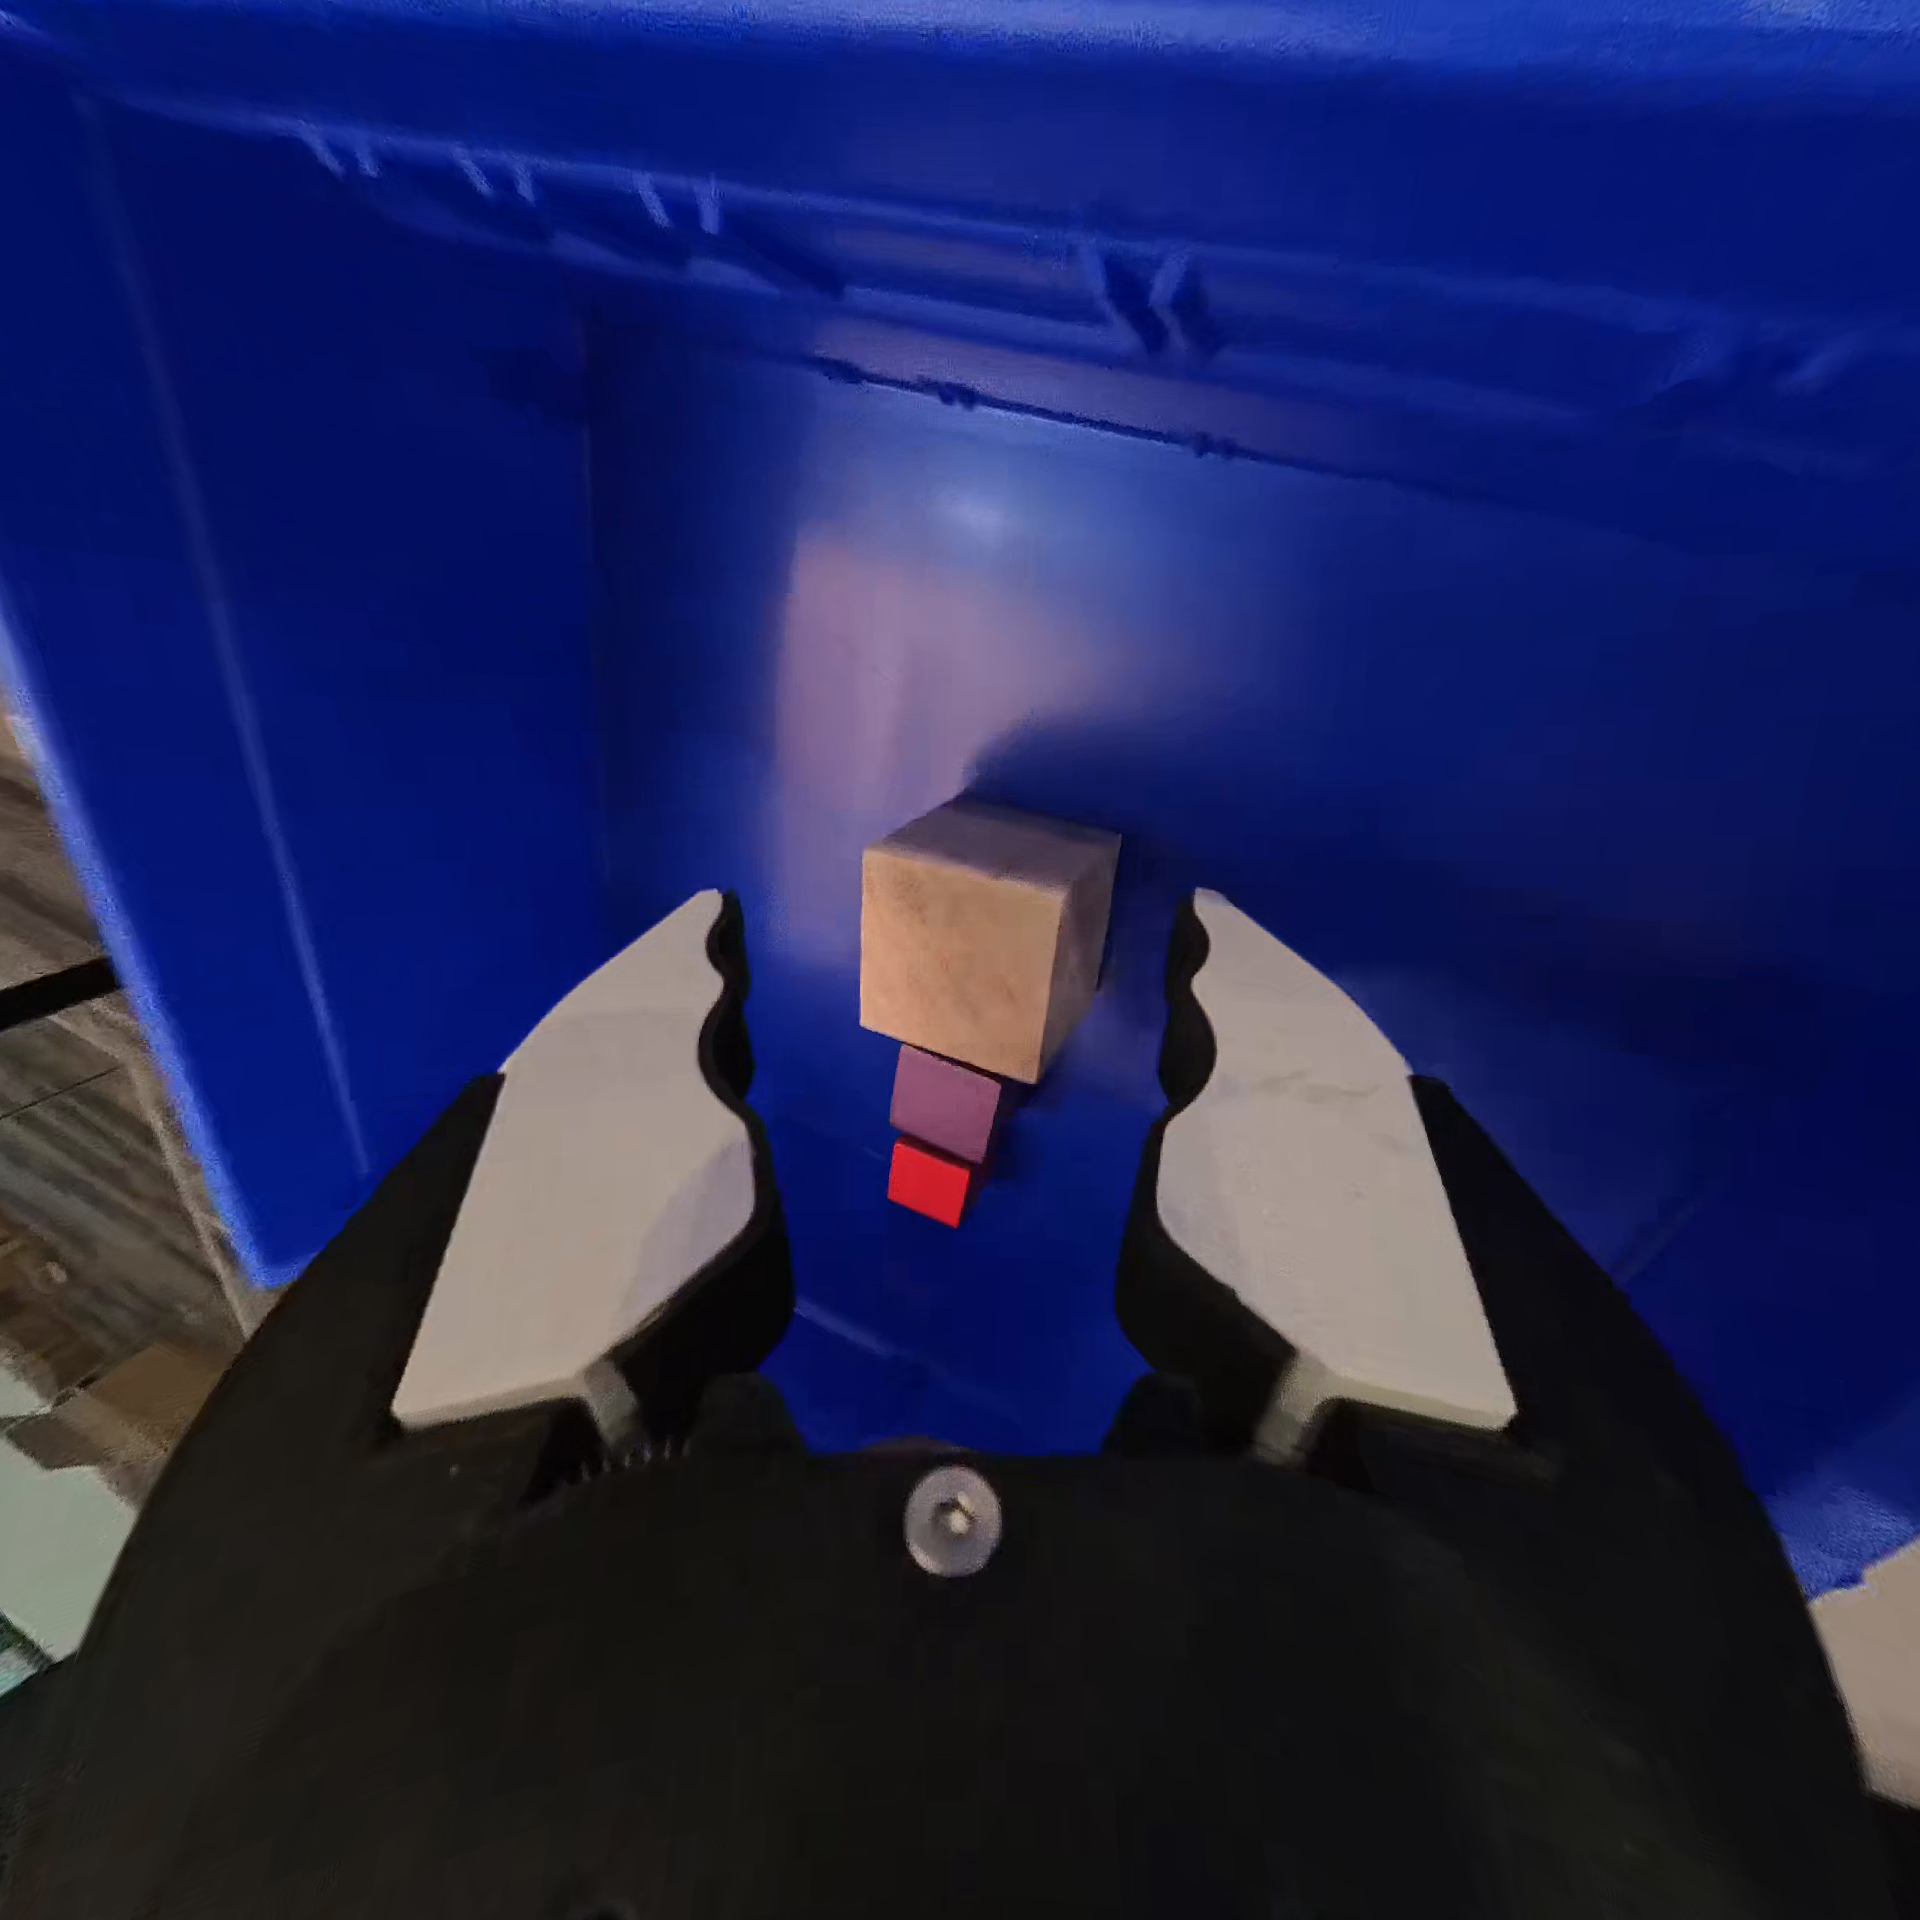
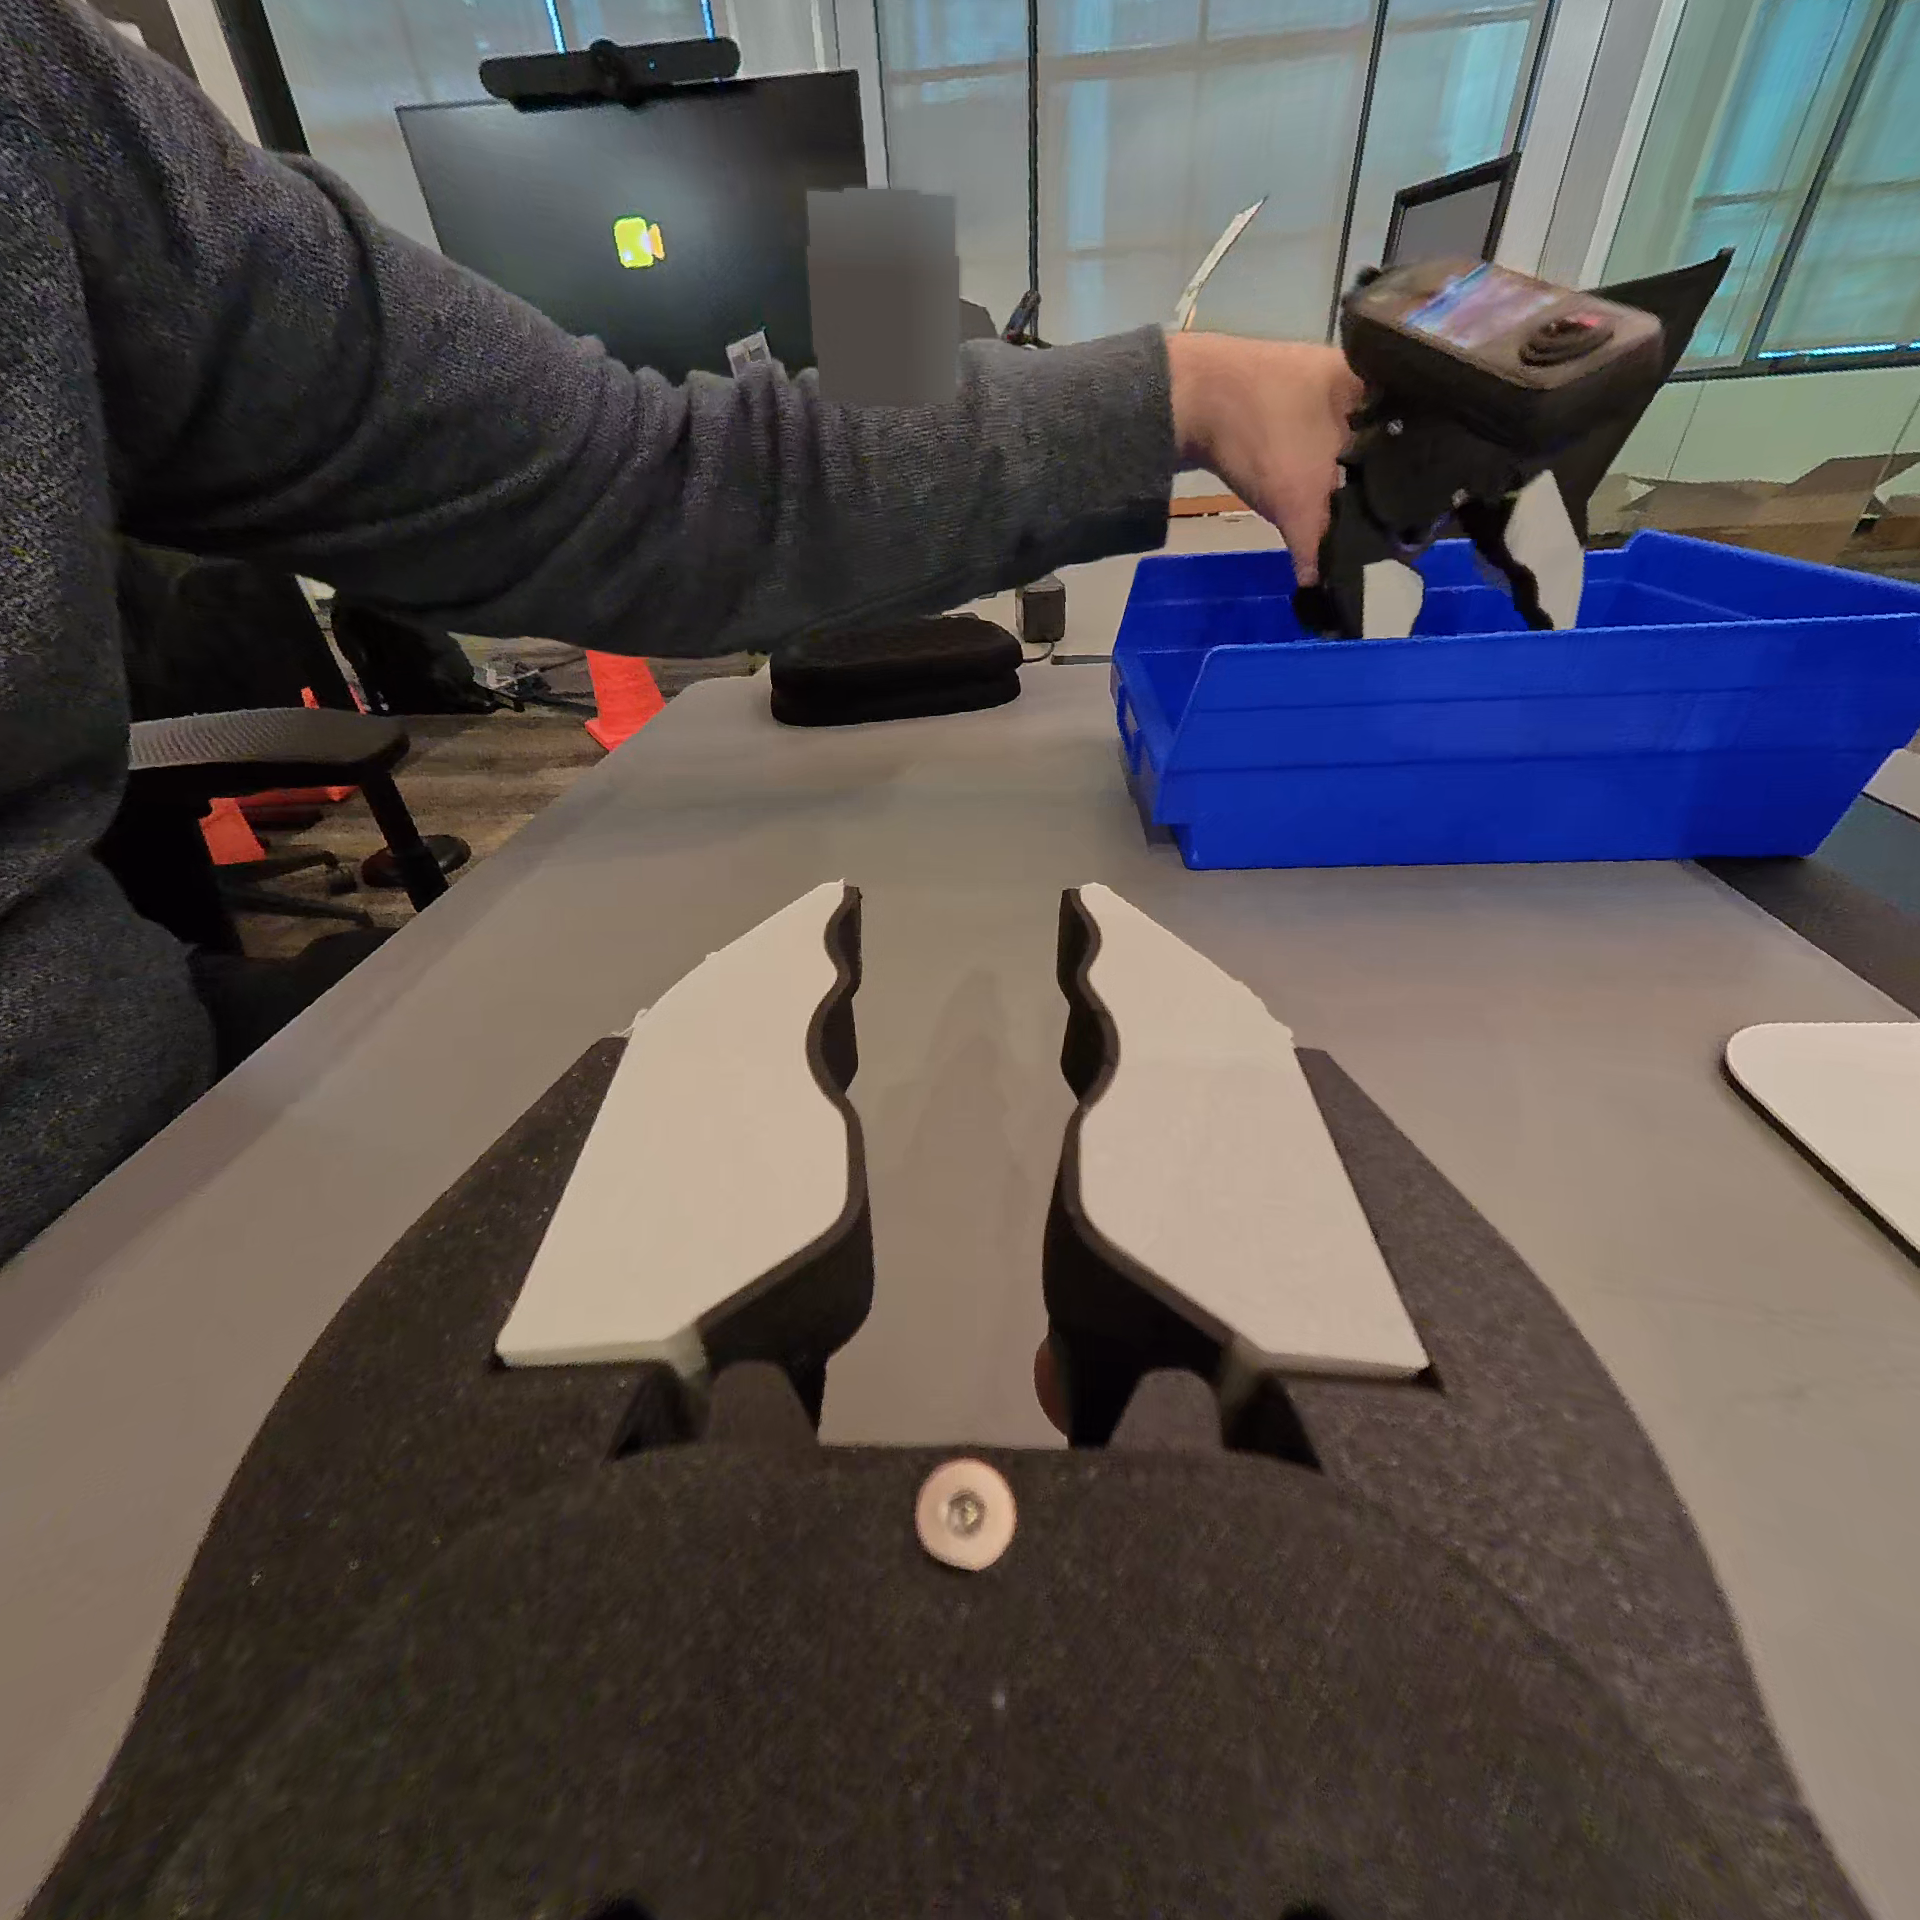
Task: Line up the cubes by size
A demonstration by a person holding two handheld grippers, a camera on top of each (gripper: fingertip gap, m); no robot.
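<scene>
In the left wrist view three cubes lie in a row on the floor of the blue bin [image 1: 1455, 727]: a large tan wooden cube [image 1: 971, 940] farthest, a mid-size purple cube [image 1: 943, 1101] touching it, and a small red cube [image 1: 928, 1181] nearest. My left gripper [image 1: 961, 914] is open wide above them, with clear gaps between both pads and the tan cube. In the right wrist view the left gripper [image 2: 1455, 613] reaches down into the blue bin [image 2: 1507, 748]. My right gripper [image 2: 958, 904] is open and empty over the grey table [image 2: 935, 810].
A person's sleeved arm [image 2: 623, 468] stretches across to the bin. A black pad [image 2: 894, 665] lies at the table's far edge, a white mat [image 2: 1839, 1112] at the right. A monitor [image 2: 623, 218], office chair [image 2: 270, 769] and orange cones [image 2: 623, 696] stand beyond the table. One gripper's finger ends stand about 35 cm off the other's.
</scene>
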